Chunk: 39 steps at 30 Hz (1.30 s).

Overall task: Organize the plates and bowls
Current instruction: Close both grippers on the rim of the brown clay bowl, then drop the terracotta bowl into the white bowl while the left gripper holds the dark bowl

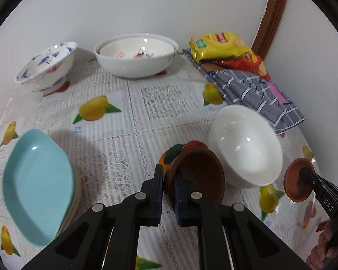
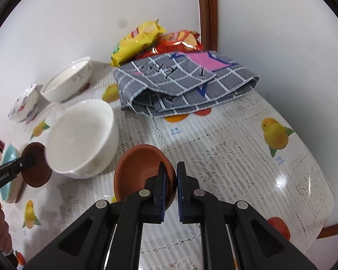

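My left gripper [image 1: 169, 189] is shut on the rim of a dark brown small bowl [image 1: 198, 173], held tilted above the table; it also shows in the right wrist view [image 2: 37, 164]. My right gripper [image 2: 171, 186] is shut on the rim of a reddish-brown small dish [image 2: 139, 168], also seen in the left wrist view [image 1: 297, 182]. A plain white bowl [image 1: 245, 146] sits between them, touching or nearly touching the dark bowl. A light blue dish [image 1: 38, 184] lies at the left.
At the back stand a large white bowl [image 1: 135, 54] and a blue-patterned bowl [image 1: 47, 67]. A folded grey checked cloth [image 2: 182, 85] and snack bags [image 2: 137, 42] lie in the back right corner. A lace fruit-print tablecloth [image 2: 236, 157] covers the table.
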Available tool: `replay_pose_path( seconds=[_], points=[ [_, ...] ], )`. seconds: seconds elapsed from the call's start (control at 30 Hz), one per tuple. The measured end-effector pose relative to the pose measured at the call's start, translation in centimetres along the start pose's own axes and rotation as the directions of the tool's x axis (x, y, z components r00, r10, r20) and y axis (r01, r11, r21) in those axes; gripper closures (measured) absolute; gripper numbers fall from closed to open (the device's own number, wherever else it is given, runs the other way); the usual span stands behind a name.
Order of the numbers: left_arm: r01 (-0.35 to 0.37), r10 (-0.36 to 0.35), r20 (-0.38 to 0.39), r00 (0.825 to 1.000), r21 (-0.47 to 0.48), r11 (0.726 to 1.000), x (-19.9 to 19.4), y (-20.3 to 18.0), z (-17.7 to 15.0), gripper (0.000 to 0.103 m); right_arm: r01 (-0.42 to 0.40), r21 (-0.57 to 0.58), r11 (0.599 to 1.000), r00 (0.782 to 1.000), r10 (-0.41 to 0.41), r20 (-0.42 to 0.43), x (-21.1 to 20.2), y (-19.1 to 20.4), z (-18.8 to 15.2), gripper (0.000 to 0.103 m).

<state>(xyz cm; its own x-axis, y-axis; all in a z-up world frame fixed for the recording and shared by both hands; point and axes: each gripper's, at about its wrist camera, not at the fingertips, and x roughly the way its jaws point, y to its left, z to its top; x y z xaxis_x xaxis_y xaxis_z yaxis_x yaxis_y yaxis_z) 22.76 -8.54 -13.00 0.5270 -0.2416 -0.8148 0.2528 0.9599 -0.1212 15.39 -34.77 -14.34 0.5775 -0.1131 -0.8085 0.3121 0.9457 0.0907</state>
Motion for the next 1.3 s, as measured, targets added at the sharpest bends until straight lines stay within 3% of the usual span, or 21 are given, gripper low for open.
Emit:
replay_pose_path(
  seconds=[0.37,0.8,1.03,1.3],
  points=[
    [-0.012,0.015,0.097,0.995,-0.033,0.999,-7.3,2.5,-0.5,0.094,-0.020,-0.015,1.000,0.995,0.021,0.096,-6.4,2.7,1.1,0.094],
    [-0.050,0.062,0.165,0.984,-0.077,0.996,-12.7,4.7,-1.4,0.094,-0.091,-0.038,0.995,0.988,0.095,0.120,-9.2,5.3,2.5,0.094],
    [-0.064,0.077,0.157,0.985,-0.087,0.994,-13.0,5.0,-2.0,0.094,-0.103,-0.066,0.992,0.987,0.110,0.119,-9.1,6.7,2.6,0.094],
    [-0.060,0.072,0.128,0.989,-0.096,0.994,-10.7,5.4,-1.0,0.094,-0.105,-0.096,0.990,0.991,0.113,0.074,-6.0,8.0,3.1,0.094]
  ],
)
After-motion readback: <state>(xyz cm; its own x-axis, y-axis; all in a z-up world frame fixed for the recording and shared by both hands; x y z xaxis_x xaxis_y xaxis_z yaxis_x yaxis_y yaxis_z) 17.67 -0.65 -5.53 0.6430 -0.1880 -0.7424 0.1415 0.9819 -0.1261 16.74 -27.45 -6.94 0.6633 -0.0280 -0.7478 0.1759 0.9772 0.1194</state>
